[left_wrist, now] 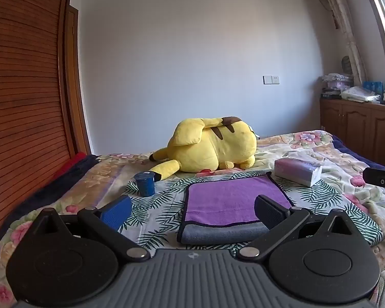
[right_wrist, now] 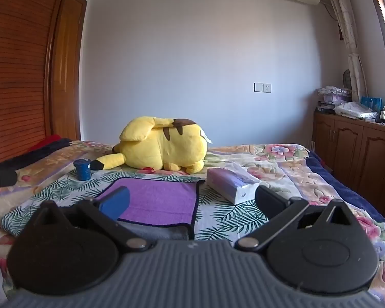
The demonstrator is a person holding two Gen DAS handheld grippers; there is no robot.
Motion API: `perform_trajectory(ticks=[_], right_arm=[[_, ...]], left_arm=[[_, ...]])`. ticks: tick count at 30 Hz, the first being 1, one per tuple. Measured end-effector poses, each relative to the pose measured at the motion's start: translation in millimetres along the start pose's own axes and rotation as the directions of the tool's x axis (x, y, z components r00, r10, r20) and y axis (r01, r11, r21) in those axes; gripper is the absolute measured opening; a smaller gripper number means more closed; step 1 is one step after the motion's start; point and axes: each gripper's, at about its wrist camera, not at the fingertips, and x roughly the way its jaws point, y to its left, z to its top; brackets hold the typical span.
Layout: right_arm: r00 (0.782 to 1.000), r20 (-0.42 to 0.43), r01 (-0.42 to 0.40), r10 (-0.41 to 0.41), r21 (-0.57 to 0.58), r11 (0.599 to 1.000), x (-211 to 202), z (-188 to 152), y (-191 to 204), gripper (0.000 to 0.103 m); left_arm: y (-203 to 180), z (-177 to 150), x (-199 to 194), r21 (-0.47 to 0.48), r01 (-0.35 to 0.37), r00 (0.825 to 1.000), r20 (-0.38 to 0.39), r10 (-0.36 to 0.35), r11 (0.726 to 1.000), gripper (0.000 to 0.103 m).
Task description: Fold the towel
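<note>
The towel (left_wrist: 233, 202) lies folded at frame centre on the bed (left_wrist: 328, 154), purple over grey. Both the left gripper (left_wrist: 192, 210) and right gripper (right_wrist: 192, 202) hover spread, holding nothing.

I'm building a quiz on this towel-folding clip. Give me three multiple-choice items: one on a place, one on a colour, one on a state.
1. Where does the blue cup stand?
A. left of the towel
B. on the towel
C. on the tissue pack

2. What colour is the towel's upper face?
A. green
B. purple
C. yellow

3. How are the left gripper and right gripper?
A. both open, holding nothing
B. both shut on the towel
C. one holds the plush toy

Answers: 1 A, it stands on the bedspread beside the towel; 2 B, purple over a grey underside; 3 A, fingers spread apart.
</note>
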Motion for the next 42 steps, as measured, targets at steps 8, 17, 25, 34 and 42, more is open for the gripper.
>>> perform_trajectory(ticks=[8,17,25,34,42], right_arm=[[1.0,0.007,0.0,0.0,0.001,1.0,-0.7,0.6,0.6,0.103],[1.0,0.006,-0.001,0.001,0.002,1.0,-0.9,1.1,1.5,0.103],[1.0,0.004,-0.001,0.001,0.001,1.0,-1.2,1.8,2.5,0.103],[1.0,0.004,0.0,0.0,0.0,1.0,-1.1,2.3,3.2,0.103],[1.0,0.004,0.0,0.0,-0.001,1.0,-1.3,2.6,3.9,0.103]], left_arm=[[0.0,0.0,0.0,0.0,0.0,1.0,0.001,0.0,1.0,0.103],[0.1,0.0,-0.1,0.0,0.0,1.0,0.002,0.0,1.0,0.103],[0.0,0.0,0.0,0.0,0.0,1.0,0.002,0.0,1.0,0.103],[0.0,0.0,-0.1,0.0,0.0,1.0,0.002,0.0,1.0,0.103],[0.0,-0.1,0.0,0.001,0.0,1.0,0.002,0.0,1.0,0.103]])
